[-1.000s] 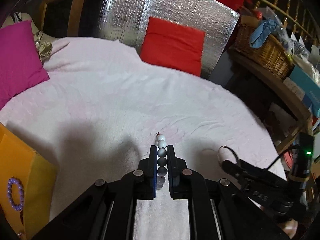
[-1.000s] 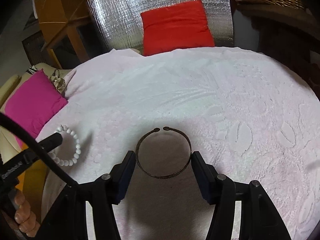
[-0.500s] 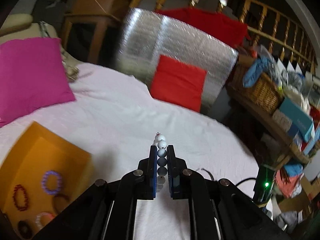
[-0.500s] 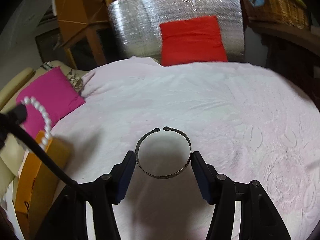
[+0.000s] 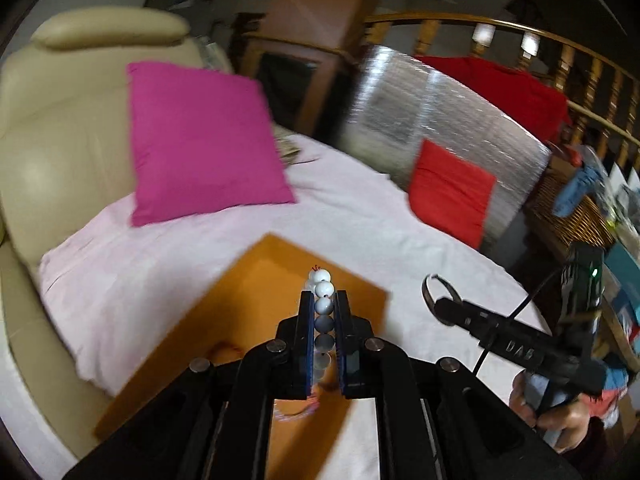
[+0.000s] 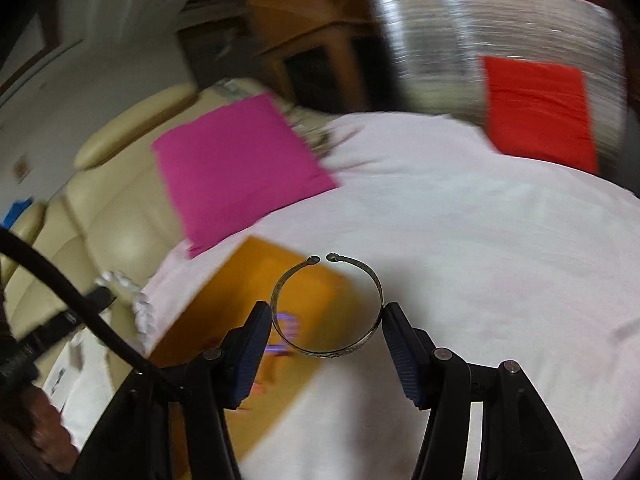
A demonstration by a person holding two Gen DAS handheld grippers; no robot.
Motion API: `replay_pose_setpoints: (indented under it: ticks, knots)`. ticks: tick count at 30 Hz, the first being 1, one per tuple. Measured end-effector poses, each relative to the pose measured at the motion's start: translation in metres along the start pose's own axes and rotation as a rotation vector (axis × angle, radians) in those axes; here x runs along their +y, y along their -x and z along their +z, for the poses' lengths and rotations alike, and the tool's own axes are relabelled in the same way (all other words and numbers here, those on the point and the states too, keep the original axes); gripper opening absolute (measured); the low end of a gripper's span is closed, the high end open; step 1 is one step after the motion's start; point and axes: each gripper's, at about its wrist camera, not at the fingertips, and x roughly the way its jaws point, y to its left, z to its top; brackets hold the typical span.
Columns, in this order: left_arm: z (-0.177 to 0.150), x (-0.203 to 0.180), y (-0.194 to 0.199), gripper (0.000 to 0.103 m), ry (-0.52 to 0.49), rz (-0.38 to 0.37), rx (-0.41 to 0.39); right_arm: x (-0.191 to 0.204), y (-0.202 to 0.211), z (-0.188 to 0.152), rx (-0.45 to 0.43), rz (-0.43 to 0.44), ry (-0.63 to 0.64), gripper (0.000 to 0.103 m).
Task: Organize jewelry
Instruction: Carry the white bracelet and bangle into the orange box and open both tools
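My left gripper [image 5: 323, 300] is shut on a white bead bracelet [image 5: 322, 289], whose beads stick out past the fingertips. It hangs above an orange tray [image 5: 256, 300] lying on the pale pink bedspread [image 5: 168, 264]. My right gripper [image 6: 325, 312] is shut on a thin metal cuff bangle [image 6: 326, 354], held flat between both pads with its gap pointing away. That bangle hovers over the near right corner of the orange tray [image 6: 240, 280], where a blurred purple bracelet [image 6: 289, 326] lies. In the left wrist view the right gripper [image 5: 438, 300] shows at the right with the bangle [image 5: 434, 284].
A magenta cushion [image 5: 200, 140] leans on a cream sofa [image 5: 60, 128] to the left. A red cushion [image 5: 452, 188] rests against a silver foil panel [image 5: 440, 112] at the back. A wicker basket [image 5: 568, 216] and clutter stand on the right. A hand [image 5: 560, 420] holds the right gripper.
Both grippers swung left and rose, each keeping its bracelet. The orange tray went from the left edge to under both grippers, and the sofa and magenta cushion came into fuller view.
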Motion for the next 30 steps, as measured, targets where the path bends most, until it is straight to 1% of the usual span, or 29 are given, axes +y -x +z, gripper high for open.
replay_pose_setpoints:
  ticks: [2, 4, 5, 7, 11, 14, 18, 22, 28, 30]
  knots:
    - [0.0, 0.02, -0.002, 0.01, 0.037, 0.018, 0.011, 0.023, -0.019, 0.006, 0.043, 0.03, 0.02, 0.061]
    - [0.0, 0.031, -0.008, 0.01, 0.054, 0.021, 0.022, 0.043, -0.041, 0.013, 0.088, 0.046, 0.042, 0.061]
    - [0.0, 0.034, -0.013, 0.01, 0.057, 0.018, 0.031, 0.05, -0.049, 0.016, 0.105, 0.047, 0.05, 0.061]
    - [-0.002, 0.038, -0.027, 0.01, 0.066, 0.0, 0.058, 0.063, -0.076, 0.021, 0.171, 0.056, 0.049, 0.061]
    - [-0.009, 0.045, -0.061, 0.01, 0.095, -0.043, 0.129, 0.067, -0.118, 0.028, 0.271, 0.058, -0.003, 0.061]
    - [-0.016, 0.048, -0.089, 0.01, 0.107, -0.038, 0.184, 0.057, -0.148, 0.03, 0.33, 0.071, -0.086, 0.061]
    - [-0.024, 0.052, -0.12, 0.01, 0.108, -0.011, 0.239, 0.054, -0.174, 0.028, 0.355, 0.047, -0.138, 0.061]
    - [-0.033, 0.056, -0.136, 0.01, 0.104, 0.005, 0.271, 0.051, -0.197, 0.029, 0.372, 0.001, -0.177, 0.061]
    - [-0.04, 0.06, -0.152, 0.01, 0.101, 0.023, 0.303, 0.044, -0.213, 0.031, 0.39, -0.032, -0.21, 0.062]
    - [-0.04, 0.06, -0.156, 0.01, 0.094, 0.026, 0.31, 0.041, -0.215, 0.031, 0.395, -0.058, -0.229, 0.062]
